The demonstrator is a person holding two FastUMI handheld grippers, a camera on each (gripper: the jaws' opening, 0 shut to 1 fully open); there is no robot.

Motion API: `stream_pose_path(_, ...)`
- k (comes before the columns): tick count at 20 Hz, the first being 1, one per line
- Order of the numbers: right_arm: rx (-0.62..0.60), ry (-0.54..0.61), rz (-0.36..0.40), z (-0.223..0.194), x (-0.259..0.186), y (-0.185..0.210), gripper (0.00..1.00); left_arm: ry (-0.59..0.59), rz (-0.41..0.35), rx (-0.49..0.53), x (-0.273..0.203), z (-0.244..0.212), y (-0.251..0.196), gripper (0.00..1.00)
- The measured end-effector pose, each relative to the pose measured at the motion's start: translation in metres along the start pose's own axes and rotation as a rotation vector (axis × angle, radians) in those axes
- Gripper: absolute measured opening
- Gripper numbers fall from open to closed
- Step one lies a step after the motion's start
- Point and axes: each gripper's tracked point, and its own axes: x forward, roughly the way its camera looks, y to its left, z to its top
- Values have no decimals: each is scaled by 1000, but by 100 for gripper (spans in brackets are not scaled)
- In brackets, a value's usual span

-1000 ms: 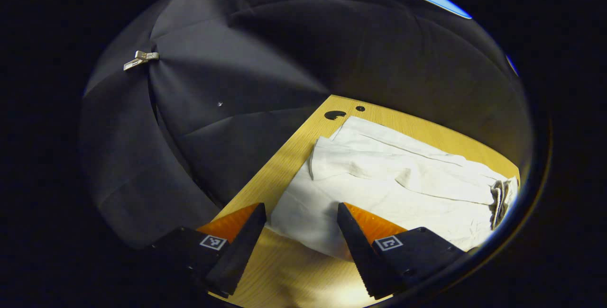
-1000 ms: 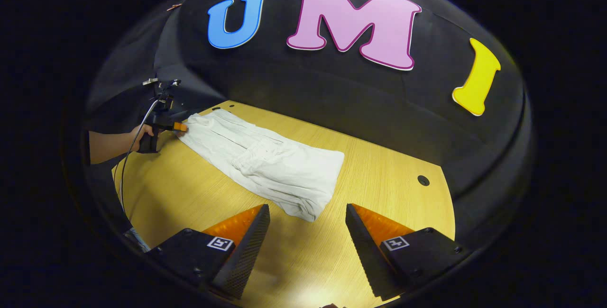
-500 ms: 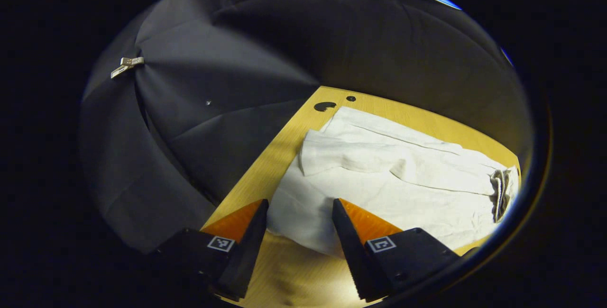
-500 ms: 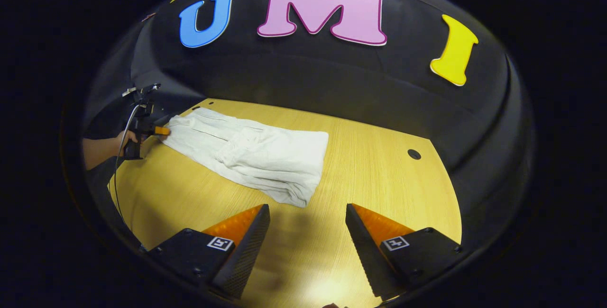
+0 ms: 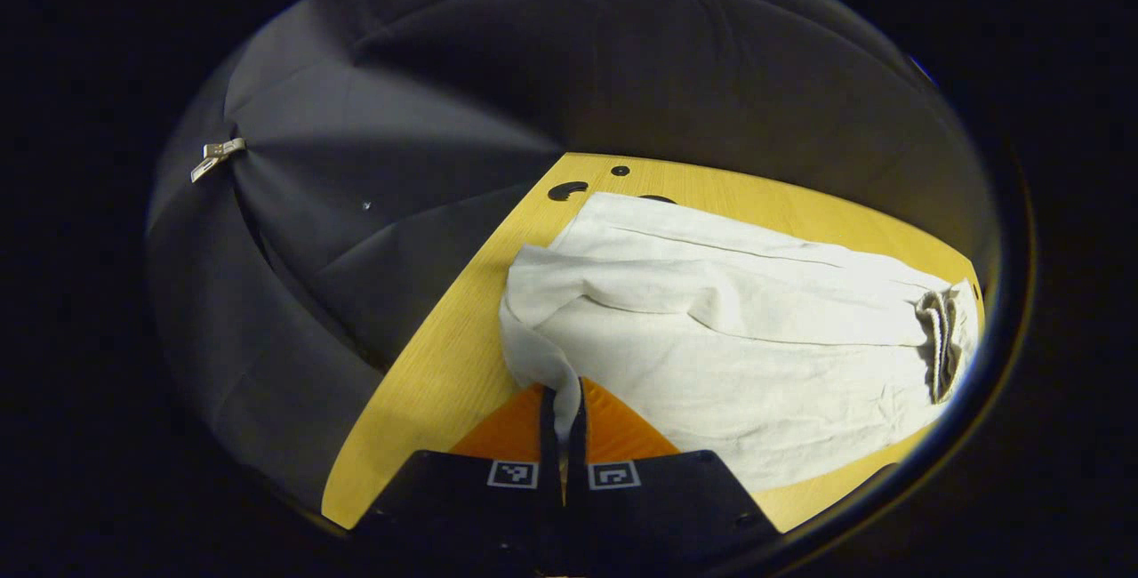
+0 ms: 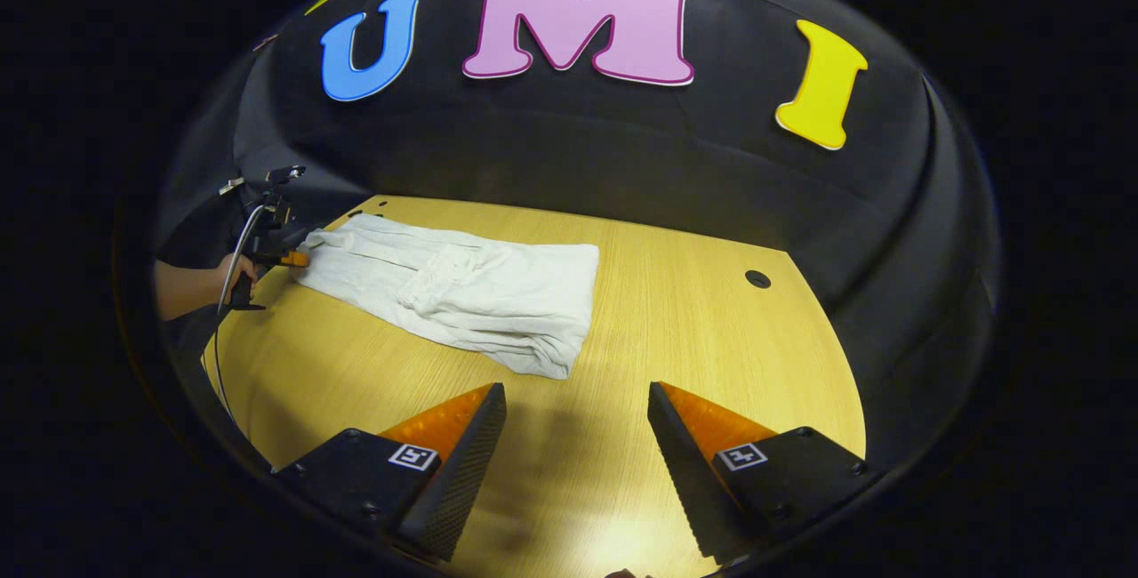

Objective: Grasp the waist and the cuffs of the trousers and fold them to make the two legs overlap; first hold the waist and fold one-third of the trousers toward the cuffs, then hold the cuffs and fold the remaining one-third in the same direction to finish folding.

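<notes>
where black cloth (image 6: 569,160) walls the wooden table (image 6: 711,338), left tool (image 5: 562,413) pinches trousers (image 5: 729,329), right tool (image 6: 576,418) gapes.

The trousers (image 5: 738,338) are off-white and plain — a greyer, darker band shows at their far end from the left tongs (image 5: 560,418). The desk (image 6: 711,338) ahead of the right tongs (image 6: 576,436) is pale yellow wood with fine straight grain — dotted by small black holes (image 6: 757,278).
</notes>
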Motion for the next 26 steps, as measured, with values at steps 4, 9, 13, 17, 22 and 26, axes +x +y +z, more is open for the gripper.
stream_pose_path(4,83,-1,-37,-8,1,-12,98,-11,2,-60,-11,-1,-8,6)
stream_pose_path(9,109,7,-73,-15,2,-22,98,-85,-49,-87,-36,27,-21,6)
stream_pose_path(13,121,9,-80,-21,2,-25,98,-119,-70,-74,-59,48,-30,6)
stream_pose_path(17,146,-4,-65,-19,3,-21,98,-158,-99,-65,-86,73,-56,6)
stream_pose_path(22,198,-31,-66,-11,8,-24,98,-206,-170,-48,-121,95,-110,6)
stream_pose_path(26,213,-56,-71,-5,10,-29,99,-224,-251,-61,-156,116,-158,6)
